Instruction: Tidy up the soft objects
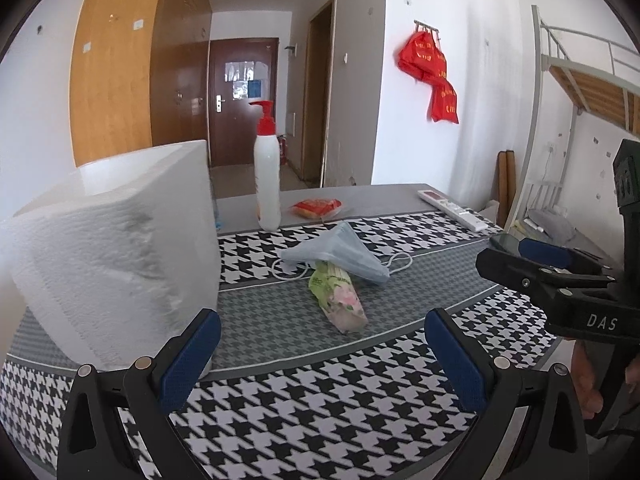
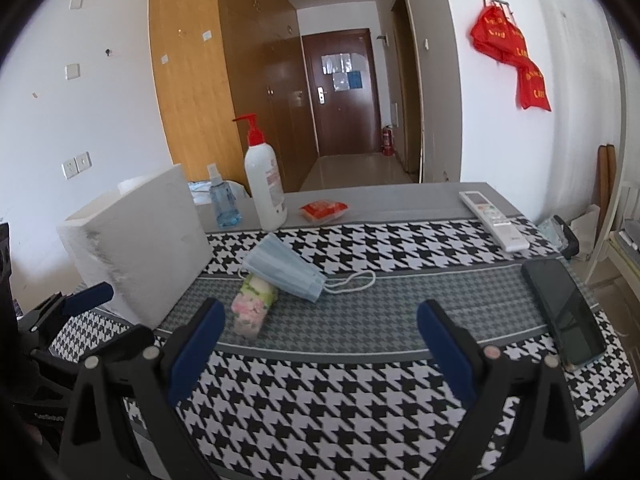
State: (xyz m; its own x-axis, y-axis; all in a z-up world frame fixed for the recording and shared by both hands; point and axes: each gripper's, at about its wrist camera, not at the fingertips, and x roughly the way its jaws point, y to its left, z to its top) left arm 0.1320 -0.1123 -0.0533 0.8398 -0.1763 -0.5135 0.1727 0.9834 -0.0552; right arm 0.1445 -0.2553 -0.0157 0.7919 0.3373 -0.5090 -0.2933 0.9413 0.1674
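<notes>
Tools (image 1: 322, 354) (image 2: 320, 344) agape before blue mask (image 2: 285, 267) draped over tissue pack (image 2: 253, 309)

Dorm-style living room: metal loft bed (image 1: 580, 76) against white wall, wooden wardrobe (image 2: 192, 80), brown entry door (image 2: 340, 92) down a hallway with fire extinguisher (image 2: 387, 141), red bags (image 2: 510, 56) on wall hooks, table (image 2: 360, 400) with houndstooth cloth holding a remote (image 2: 492, 220).

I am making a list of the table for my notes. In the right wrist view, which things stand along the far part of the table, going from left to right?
Blue spray bottle → white pump bottle with red top → red snack packet → white remote control.
</notes>
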